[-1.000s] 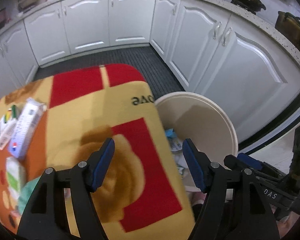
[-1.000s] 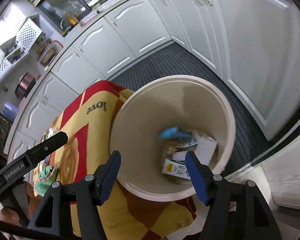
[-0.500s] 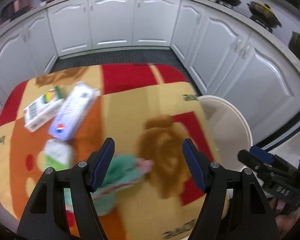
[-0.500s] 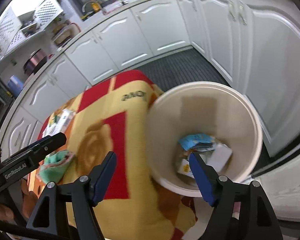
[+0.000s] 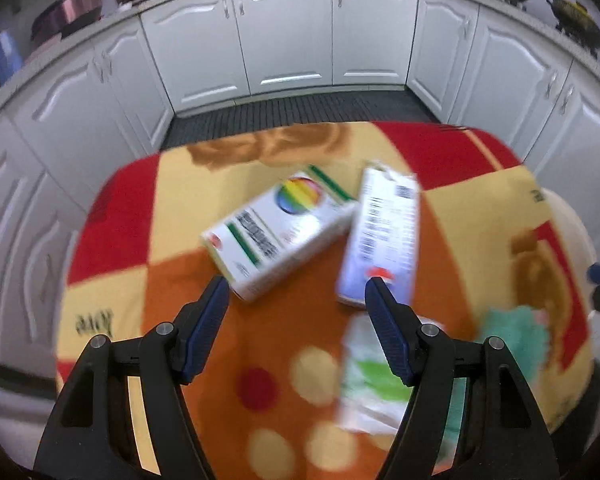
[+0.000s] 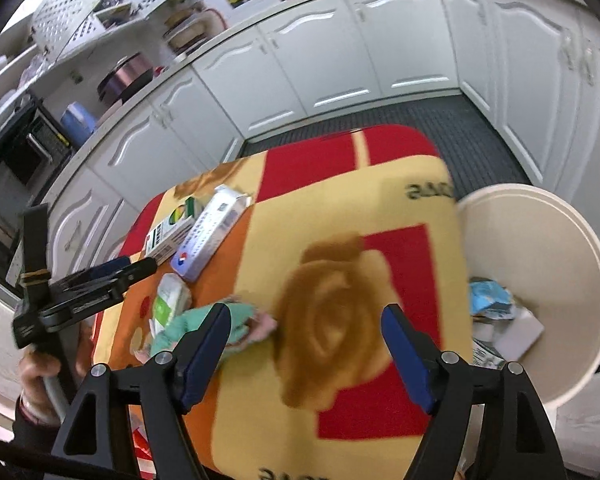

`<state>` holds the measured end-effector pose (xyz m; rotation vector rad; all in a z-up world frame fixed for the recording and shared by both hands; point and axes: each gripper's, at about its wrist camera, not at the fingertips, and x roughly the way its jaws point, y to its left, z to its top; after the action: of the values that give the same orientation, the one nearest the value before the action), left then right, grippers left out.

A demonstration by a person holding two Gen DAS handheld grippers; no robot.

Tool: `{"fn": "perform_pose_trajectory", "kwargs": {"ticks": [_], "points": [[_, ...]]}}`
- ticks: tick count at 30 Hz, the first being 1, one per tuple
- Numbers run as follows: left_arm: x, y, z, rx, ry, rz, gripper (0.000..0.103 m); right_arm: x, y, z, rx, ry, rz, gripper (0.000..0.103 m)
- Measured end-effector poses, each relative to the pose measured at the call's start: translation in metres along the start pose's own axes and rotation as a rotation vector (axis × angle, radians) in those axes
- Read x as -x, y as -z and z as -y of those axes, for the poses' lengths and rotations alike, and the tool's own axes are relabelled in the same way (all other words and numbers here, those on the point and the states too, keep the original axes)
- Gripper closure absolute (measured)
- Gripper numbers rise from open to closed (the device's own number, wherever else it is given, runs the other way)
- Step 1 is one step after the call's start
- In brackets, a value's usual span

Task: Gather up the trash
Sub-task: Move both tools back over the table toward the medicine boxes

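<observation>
Nearest to me, the left tool [image 5: 296,296] hangs over the near part of the tabletop [image 5: 112,216] with its jaws held well apart and nothing between them. The right tool [image 6: 304,318] is over the middle of the patterned cover, its jaws opening wider and likewise bare of anything. Just under and to the right of the left tool lies a soft white and green packet [image 5: 374,376], blurred, and beside it further right a crumpled teal wrapper [image 5: 516,336] with a bit of pink at its edge. A little farther on sit two cartons touching at a corner: a white box with a rainbow disc [image 5: 280,232] on the left and a longer pale blue box [image 5: 384,236] with barcodes on the right. Off the right edge of the tabletop stands the cream bin [image 6: 556,240], low beside the cover, and in its bottom I can make out a blue wrapper and some white cartons, so part of the collecting looks done. I'd judge the job somewhere past its start but not near its end: four pieces are left on the tabletop, none of them yet gripped. The left tool seems best placed for the rainbow box or the blue one, the right for the teal wrapper. Beyond everything runs the curve of white cabinets [image 5: 292,32].
</observation>
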<state>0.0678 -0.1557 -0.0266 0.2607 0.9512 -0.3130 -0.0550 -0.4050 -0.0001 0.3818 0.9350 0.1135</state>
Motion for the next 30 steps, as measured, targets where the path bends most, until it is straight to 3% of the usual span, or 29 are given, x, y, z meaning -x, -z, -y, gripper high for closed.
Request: {"fn": "perform_pose_trajectory", "kwargs": {"ticks": [12, 16, 20, 24, 26, 28, 30], "points": [[-0.063, -0.036, -0.007, -0.216, -0.056, -0.074, 0.033, -0.051, -0.033, -0.035, 0.021, -0.001, -0.076, 0.023], [-0.067, -0.039, -0.014, -0.153, -0.061, -0.082, 0.036, -0.073, -0.044, -0.046, 0.029, 0.007, -0.106, 0.023], [-0.060, -0.029, -0.031, -0.056, -0.141, -0.099, 0.037, -0.097, -0.055, -0.062, 0.032, -0.019, -0.154, 0.023], [-0.041, -0.008, -0.059, 0.096, -0.128, -0.121, 0.038, -0.130, -0.069, -0.083, 0.060, 0.009, -0.216, 0.023], [-0.034, -0.001, -0.065, 0.131, -0.120, -0.114, 0.038, -0.161, -0.074, -0.094, 0.072, 0.035, -0.297, 0.022], [-0.026, 0.006, -0.068, 0.150, -0.132, -0.097, 0.038, -0.171, -0.079, -0.107, 0.115, 0.070, -0.274, 0.014], [-0.022, 0.013, -0.071, 0.163, -0.145, -0.087, 0.038, -0.178, -0.085, -0.122, 0.177, 0.078, -0.259, 0.017]]}}
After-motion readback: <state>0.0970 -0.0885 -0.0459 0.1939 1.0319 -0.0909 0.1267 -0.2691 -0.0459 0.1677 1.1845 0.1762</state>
